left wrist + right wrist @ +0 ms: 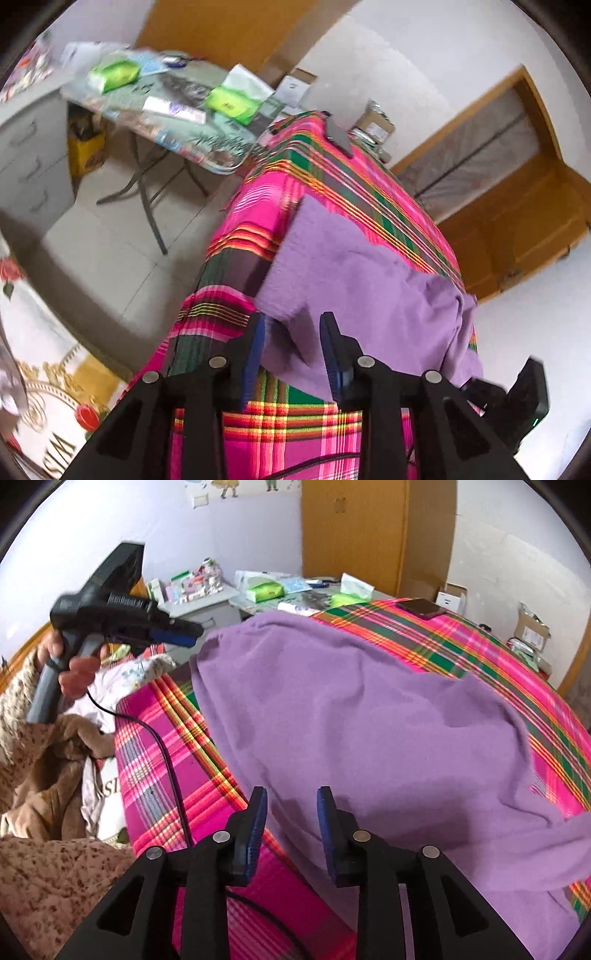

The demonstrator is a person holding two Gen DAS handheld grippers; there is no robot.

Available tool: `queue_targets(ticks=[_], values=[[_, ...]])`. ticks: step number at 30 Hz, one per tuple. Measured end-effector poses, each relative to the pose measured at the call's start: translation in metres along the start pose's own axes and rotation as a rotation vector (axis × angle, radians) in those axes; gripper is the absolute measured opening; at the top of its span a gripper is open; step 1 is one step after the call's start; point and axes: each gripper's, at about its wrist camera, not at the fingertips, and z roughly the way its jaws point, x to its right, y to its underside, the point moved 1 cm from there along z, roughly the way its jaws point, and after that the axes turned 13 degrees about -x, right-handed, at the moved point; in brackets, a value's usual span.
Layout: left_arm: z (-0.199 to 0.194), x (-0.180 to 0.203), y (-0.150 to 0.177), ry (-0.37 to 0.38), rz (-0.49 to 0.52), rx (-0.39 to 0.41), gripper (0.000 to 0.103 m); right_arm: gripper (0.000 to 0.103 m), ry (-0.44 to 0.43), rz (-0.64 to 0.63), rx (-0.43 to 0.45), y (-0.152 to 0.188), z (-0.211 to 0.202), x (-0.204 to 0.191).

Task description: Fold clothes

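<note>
Purple garment (369, 716) spread loosely over pink plaid cover (162, 746) on bed, one edge hanging off the side. Left hand-held gripper (291, 354) open, empty, fingers either side of garment's edge in its own view, contact not confirmed. Right hand-held gripper (290, 834) open, empty, over garment's near edge. Phone (421, 607) on far corner. Cluttered worktop (207, 147) beyond.

A black cable (168, 753) crosses the bare left strip of the pink plaid-covered bed (155, 738); a dark flat phone (421, 607) lies at the far edge; the rest beyond the purple fleece garment (351, 720) lies open.
</note>
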Motion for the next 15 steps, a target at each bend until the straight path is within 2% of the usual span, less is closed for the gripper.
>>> queue_targets(ticks=[6, 8, 10, 11, 13, 15], values=[[0.011, -0.002, -0.007, 0.015, -0.065, -0.017, 0.03, 0.032, 0.061, -0.083, -0.005, -0.007, 0.018, -0.017], [0.01, -0.005, -0.008, 0.031, -0.094, -0.009, 0.021, 0.032, 0.075, -0.092, -0.008, -0.009, 0.022, -0.019], [0.009, -0.006, -0.007, 0.027, -0.114, -0.007, 0.018, 0.031, 0.057, -0.079, -0.009, -0.011, 0.025, -0.018], [0.008, -0.006, -0.006, 0.021, -0.113, -0.006, 0.016, 0.029, 0.055, -0.074, -0.012, -0.011, 0.026, -0.017], [0.006, -0.004, -0.004, 0.017, -0.112, 0.002, 0.012, 0.016, 0.049, -0.068, -0.017, -0.012, 0.028, -0.016], [0.003, -0.002, -0.003, 0.015, -0.112, 0.013, 0.006, 0.01, 0.048, -0.067, -0.015, -0.011, 0.028, -0.016]])
